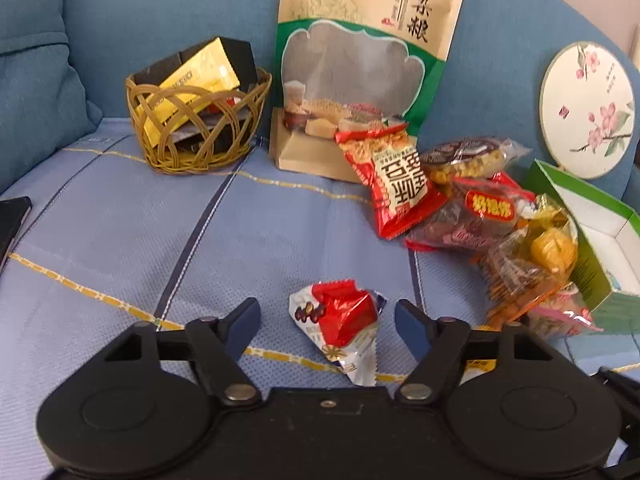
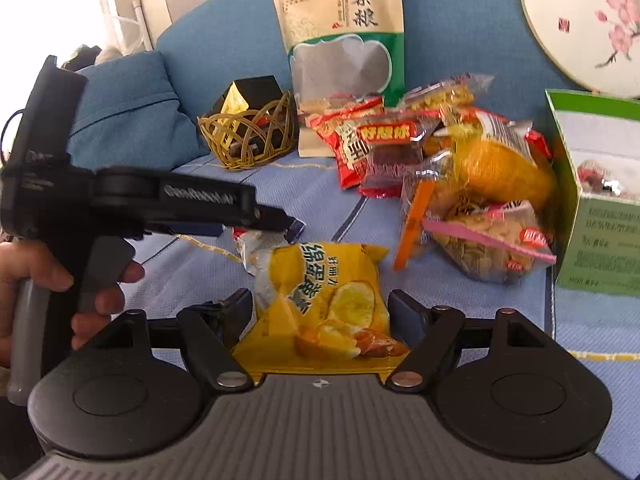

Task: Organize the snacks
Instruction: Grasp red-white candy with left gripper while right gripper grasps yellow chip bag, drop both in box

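My left tongs (image 1: pixel 327 320) stand released, wide around the red-and-white candy packet (image 1: pixel 338 322) lying on the sofa seat (image 1: pixel 120 232), pads clear of it. My right tongs (image 2: pixel 320 314) straddle the yellow chip bag (image 2: pixel 324 308); whether they pinch it I cannot tell. Sorting seems underway: next, probably clamp a packet and carry it to the wicker basket (image 1: pixel 196 128).

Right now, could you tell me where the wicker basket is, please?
In the left wrist view the wicker basket sits at the back left of the sofa seat, against the backrest, just left of the tall grain pouch.
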